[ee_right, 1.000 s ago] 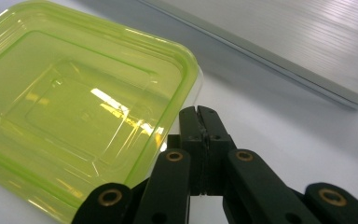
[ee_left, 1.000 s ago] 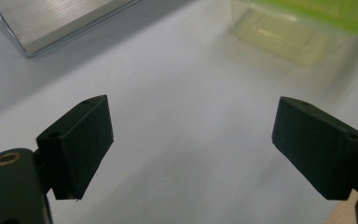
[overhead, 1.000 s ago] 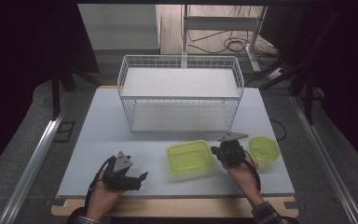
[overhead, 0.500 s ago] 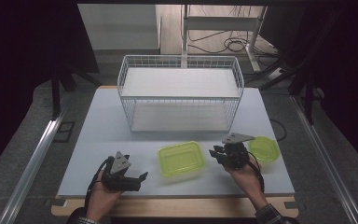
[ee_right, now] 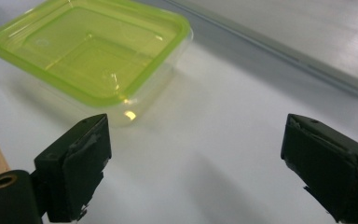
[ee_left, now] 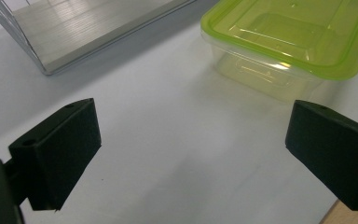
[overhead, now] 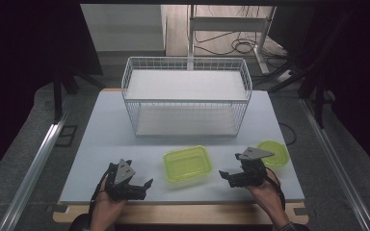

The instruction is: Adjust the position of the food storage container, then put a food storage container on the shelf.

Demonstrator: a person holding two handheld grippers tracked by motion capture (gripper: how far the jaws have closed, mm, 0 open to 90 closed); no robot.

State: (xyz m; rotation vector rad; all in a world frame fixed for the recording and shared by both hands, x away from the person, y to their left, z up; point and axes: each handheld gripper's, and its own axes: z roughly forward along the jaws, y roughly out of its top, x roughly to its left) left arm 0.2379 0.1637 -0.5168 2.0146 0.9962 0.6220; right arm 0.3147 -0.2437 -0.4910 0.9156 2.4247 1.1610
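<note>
I take the rectangular green-lidded container (overhead: 187, 164) as my landmark; it sits lid on, on the white table (overhead: 91, 139), in front of the white wire basket (overhead: 187, 96). My left gripper (overhead: 139, 187) rests left of the container and a little nearer me, jaws spread wide with nothing between them. My right gripper (overhead: 227, 175) sits just right of it, jaws likewise wide and empty. Beyond the right gripper, farther right of the container, I see a round green lid (overhead: 274, 153) lying flat
</note>
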